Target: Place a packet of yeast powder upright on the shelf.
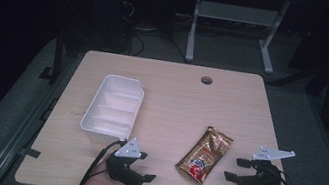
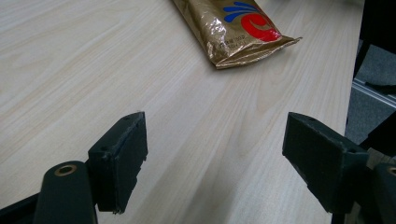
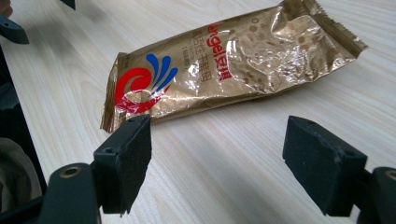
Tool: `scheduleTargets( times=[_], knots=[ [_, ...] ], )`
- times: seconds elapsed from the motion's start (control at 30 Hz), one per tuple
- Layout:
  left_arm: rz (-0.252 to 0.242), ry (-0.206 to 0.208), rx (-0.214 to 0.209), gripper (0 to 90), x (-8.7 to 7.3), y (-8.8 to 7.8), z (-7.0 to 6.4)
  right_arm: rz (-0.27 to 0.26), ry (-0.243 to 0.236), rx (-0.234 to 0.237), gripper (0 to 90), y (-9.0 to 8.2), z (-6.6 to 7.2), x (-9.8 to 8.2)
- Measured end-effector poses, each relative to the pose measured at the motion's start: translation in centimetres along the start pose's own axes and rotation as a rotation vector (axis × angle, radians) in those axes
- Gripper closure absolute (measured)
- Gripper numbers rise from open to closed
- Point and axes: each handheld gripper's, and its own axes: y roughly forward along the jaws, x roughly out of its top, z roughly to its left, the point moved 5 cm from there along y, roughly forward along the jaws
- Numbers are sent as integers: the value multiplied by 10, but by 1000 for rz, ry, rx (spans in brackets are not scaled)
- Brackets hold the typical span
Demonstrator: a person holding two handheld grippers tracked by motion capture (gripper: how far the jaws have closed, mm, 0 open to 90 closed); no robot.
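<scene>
Gold snack packet (image 1: 205, 154) lay flat on wooden table (image 1: 178, 90), slanted, red-and-blue logo end toward person.

Left gripper (image 1: 147, 167) sat left of packet, near table's front edge, jaws wide apart, nothing between them; its own view showed packet's logo end (image 2: 238, 28) ahead, apart from jaws.

Right gripper (image 1: 236, 169) sat right of packet, jaws wide apart and empty, pointed at it; packet (image 3: 224, 65) near, not touching.

White tray (image 1: 114, 107) stood up-left of packet, well apart.

dim surroundings, table evenly lit — foil packet (image 3: 224, 70) glares, views sharp.
</scene>
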Motion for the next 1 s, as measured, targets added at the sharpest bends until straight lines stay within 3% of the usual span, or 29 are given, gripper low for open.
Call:
scheduleTargets(
  times=[0.2,0.3,0.47,0.63,0.77,0.9,1.0],
  knots=[
    [8,5,-12,262,1,2,-1,-48,22,2,213,-5,-2,4],
    [11,6,-12,299,3,3,-1,-62,33,-19,203,-7,-3,6],
    [15,2,-28,441,7,4,-3,-68,73,-53,186,-10,-12,5],
    [38,29,-49,589,15,10,-7,-59,108,-64,172,-7,-19,7],
    [67,62,-80,690,30,25,-11,-50,165,-81,150,-2,-32,17],
    [72,75,-82,742,42,38,-10,-50,162,-101,147,0,-37,25],
    [107,85,-93,775,52,56,-7,-38,179,-121,144,3,-45,32]
  ],
)
